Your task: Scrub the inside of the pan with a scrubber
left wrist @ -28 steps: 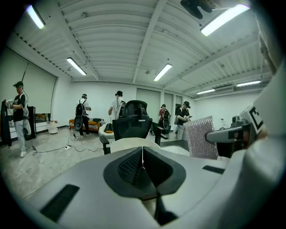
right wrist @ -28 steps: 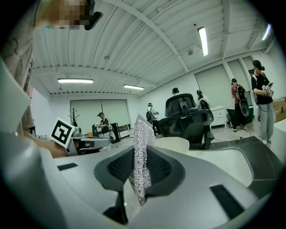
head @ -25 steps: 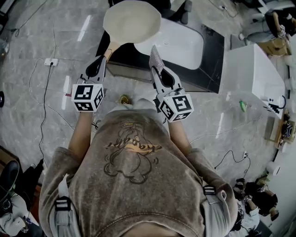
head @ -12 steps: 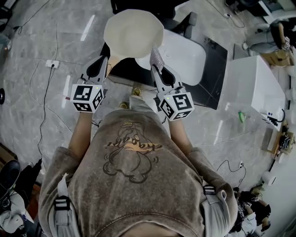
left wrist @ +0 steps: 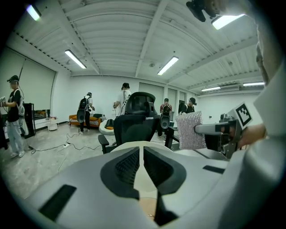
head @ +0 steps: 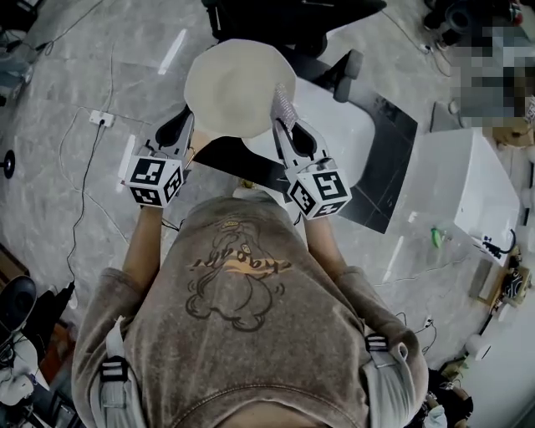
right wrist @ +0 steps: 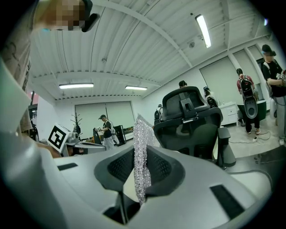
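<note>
A cream pan (head: 238,88) is held up in front of the person, its round face toward the head camera. My left gripper (head: 189,134) is shut on its wooden handle (head: 193,150). In the left gripper view the pan's pale edge (left wrist: 143,179) runs up between the closed jaws. My right gripper (head: 284,121) is shut on a silvery mesh scrubber (head: 282,104), which stands at the pan's right rim. I cannot tell whether they touch. The scrubber (right wrist: 142,156) sticks up from between the right jaws, and the scrubber (left wrist: 190,131) also shows in the left gripper view.
A black office chair (head: 288,17) stands just beyond the pan, beside a white table top (head: 338,125) on a dark base. A white box (head: 472,188) is at the right. Cables and a power strip (head: 102,119) lie on the grey floor. Several people stand across the room.
The pan has come lower in the head view and closer to the grippers, so the scrubber now meets its right rim. The floor and furniture have shifted as the person turned.
</note>
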Demonstrator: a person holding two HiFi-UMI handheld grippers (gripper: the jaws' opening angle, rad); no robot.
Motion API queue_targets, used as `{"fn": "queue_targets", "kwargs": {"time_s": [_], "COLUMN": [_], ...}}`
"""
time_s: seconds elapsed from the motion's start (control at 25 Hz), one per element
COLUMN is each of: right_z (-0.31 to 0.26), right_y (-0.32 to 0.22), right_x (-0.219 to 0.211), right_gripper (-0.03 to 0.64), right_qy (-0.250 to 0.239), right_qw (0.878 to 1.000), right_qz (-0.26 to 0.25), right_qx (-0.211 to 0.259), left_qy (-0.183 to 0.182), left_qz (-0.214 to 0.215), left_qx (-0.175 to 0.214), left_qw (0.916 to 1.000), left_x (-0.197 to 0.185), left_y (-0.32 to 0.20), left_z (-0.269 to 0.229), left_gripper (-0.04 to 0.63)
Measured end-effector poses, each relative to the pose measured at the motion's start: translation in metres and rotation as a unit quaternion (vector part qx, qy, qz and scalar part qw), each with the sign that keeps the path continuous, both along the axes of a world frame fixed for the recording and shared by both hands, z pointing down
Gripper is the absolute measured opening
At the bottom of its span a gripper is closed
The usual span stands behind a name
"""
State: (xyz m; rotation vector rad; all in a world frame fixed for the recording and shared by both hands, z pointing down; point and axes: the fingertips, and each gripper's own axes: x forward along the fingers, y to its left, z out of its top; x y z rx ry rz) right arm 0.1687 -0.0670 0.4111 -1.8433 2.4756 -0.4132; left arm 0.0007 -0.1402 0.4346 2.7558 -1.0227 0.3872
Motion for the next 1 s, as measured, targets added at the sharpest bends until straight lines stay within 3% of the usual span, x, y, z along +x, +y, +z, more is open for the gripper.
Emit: {"fn": "queue_targets", "kwargs": {"time_s": [0.16, 0.2, 0.28, 0.32, 0.4, 0.64, 1.0], "right_z": [0.007, 0.008, 0.010, 0.011, 0.012, 0.019, 0.021], "right_y": [-0.017, -0.021, -0.027, -0.030, -0.039, -0.053, -0.070], "right_x": [0.000, -0.001, -0.002, -0.004, -0.006, -0.011, -0.021], "right_gripper": [0.081, 0.081, 0.081, 0.081, 0.081, 0.081, 0.081], "right_qy": [-0.002, -0.002, -0.003, -0.003, -0.001, 0.003, 0.012], "right_qw": [1.000, 0.999, 0.999, 0.999, 0.999, 0.998, 0.998], "right_qz": [-0.029, -0.033, -0.040, -0.042, -0.045, -0.046, -0.051], "right_qx": [-0.011, -0.014, -0.019, -0.022, -0.025, -0.038, -0.038], "left_qy": [-0.010, -0.009, -0.009, -0.016, -0.042, -0.122, -0.212], "left_qz": [-0.011, -0.011, -0.004, 0.002, 0.019, 0.060, 0.117], "left_qx": [-0.010, -0.017, -0.037, -0.046, -0.056, -0.111, -0.218], "left_qw": [0.9998, 0.9998, 0.9992, 0.9988, 0.9974, 0.9844, 0.9454], "left_x": [0.004, 0.005, 0.008, 0.009, 0.009, 0.005, 0.000], "left_y": [-0.008, -0.011, -0.013, -0.014, -0.015, -0.006, 0.022], "left_z": [0.003, 0.004, 0.009, 0.012, 0.020, 0.063, 0.133], "left_gripper": [0.024, 0.064, 0.225, 0.273, 0.306, 0.307, 0.307]}}
